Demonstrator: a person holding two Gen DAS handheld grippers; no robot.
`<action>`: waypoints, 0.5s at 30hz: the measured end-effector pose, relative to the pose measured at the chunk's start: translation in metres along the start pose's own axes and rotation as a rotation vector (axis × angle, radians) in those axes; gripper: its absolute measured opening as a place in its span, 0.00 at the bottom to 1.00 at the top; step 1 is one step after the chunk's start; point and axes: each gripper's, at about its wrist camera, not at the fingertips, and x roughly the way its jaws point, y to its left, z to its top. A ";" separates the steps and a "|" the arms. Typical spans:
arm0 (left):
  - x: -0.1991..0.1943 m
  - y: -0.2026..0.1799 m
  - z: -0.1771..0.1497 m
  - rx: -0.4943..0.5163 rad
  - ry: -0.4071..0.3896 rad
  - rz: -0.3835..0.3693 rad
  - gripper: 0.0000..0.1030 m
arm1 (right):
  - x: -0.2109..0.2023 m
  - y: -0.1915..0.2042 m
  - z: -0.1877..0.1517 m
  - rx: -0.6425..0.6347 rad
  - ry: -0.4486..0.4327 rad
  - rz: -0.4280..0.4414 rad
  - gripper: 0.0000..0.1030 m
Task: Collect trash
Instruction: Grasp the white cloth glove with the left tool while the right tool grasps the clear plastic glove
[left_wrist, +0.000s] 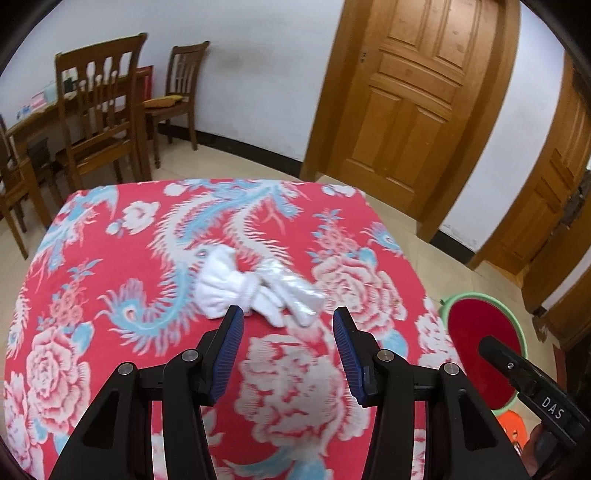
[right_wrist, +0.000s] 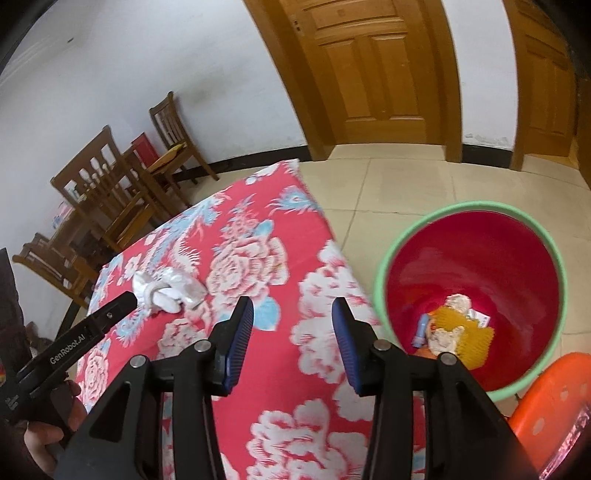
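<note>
Trash, left wrist view: white crumpled wad (left_wrist: 236, 284) with a clear plastic wrapper (left_wrist: 295, 286) lay touching each other mid-table on the red floral cloth (left_wrist: 110, 258).
Handling: judged light, soft and crushable; the wrapper likely slippery; the banded waist of the wad looked the best hold.
Left gripper (left_wrist: 288, 319): jaws apart, nothing between them, just short of the wad.
Bin (left_wrist: 458, 299): beside the table, contents hidden.
Right wrist view, bin (right_wrist: 391, 254): green-rimmed, red inside, holding yellow mesh (right_wrist: 469, 332), crumpled paper and a small blue item.
Right gripper (right_wrist: 291, 308): jaws apart and empty over the table edge.
Orange stool (right_wrist: 550, 398): beside the bin.
</note>
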 end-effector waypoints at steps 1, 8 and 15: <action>0.000 0.006 0.000 -0.010 -0.002 0.009 0.50 | 0.002 0.003 0.000 -0.005 0.005 0.008 0.45; -0.001 0.039 -0.002 -0.067 -0.006 0.059 0.50 | 0.023 0.034 0.001 -0.059 0.050 0.058 0.45; 0.001 0.064 -0.005 -0.119 -0.001 0.080 0.50 | 0.049 0.068 0.003 -0.134 0.094 0.091 0.46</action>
